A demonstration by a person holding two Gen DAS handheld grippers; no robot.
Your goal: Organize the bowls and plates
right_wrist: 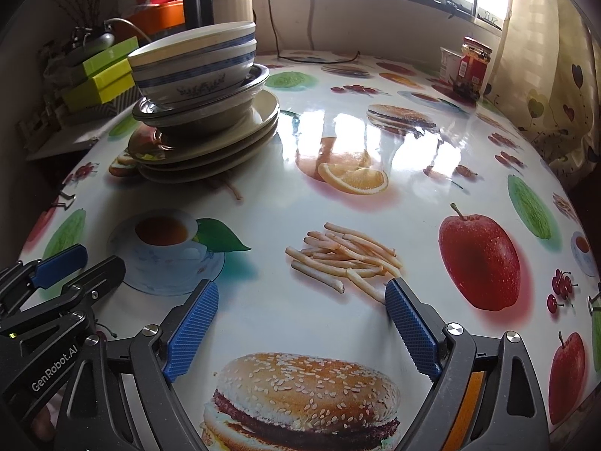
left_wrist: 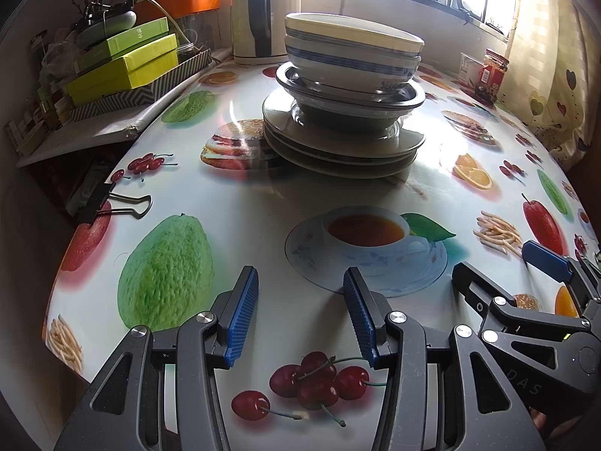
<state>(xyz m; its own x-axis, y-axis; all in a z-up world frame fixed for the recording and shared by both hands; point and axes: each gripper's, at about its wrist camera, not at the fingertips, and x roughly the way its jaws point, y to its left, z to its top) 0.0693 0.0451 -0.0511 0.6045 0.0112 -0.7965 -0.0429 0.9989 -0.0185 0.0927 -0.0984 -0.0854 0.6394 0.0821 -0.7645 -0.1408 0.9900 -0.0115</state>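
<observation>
The bowls (left_wrist: 353,56) are piled on the plates (left_wrist: 343,150) far back on the counter (left_wrist: 300,195). Nothing is held by the left gripper (left_wrist: 300,315) or the right gripper (right_wrist: 302,323); their fingers are spread apart. Little seems left.

I am at home in a kitchen: my table (right_wrist: 338,139) has a food-picture cloth, a kettle (left_wrist: 259,11) at 12 o'clock
</observation>
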